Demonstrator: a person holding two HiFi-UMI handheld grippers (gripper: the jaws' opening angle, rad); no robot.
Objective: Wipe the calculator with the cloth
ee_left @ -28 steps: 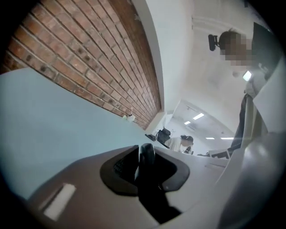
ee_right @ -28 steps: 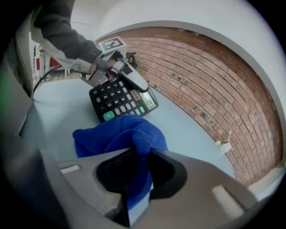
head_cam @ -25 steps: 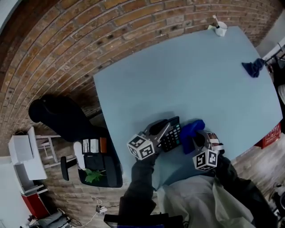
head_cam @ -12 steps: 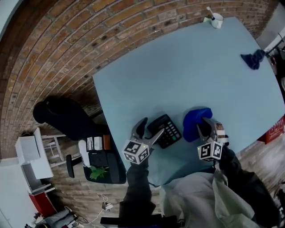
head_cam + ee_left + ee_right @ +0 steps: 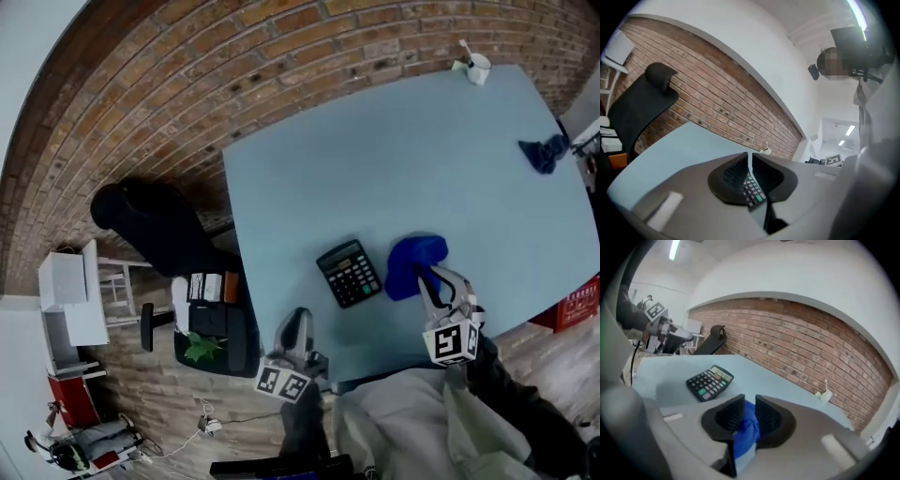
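Observation:
A black calculator [image 5: 349,272] lies flat on the light blue table [image 5: 394,159], keys up. Just right of it a blue cloth [image 5: 415,262] hangs bunched from my right gripper [image 5: 433,277], which is shut on it; its jaws have just been closing a little on the cloth. In the right gripper view the cloth [image 5: 746,426] sits between the ribbed pads [image 5: 730,416], with the calculator [image 5: 710,380] ahead to the left. My left gripper [image 5: 298,323] is off the table's near edge; its jaws have just been closing, hold nothing, and stand shut. Beyond them in the left gripper view [image 5: 750,161] lies the calculator [image 5: 753,193].
A white cup [image 5: 476,66] stands at the table's far corner. A second dark blue cloth [image 5: 544,153] lies at the right edge. Left of the table are a black office chair [image 5: 150,225], a low cabinet with a green plant [image 5: 202,345], and the brick wall.
The left gripper let go of the calculator, opened, pulled back off the near table edge and shut. The right gripper drew the cloth away to the calculator's right.

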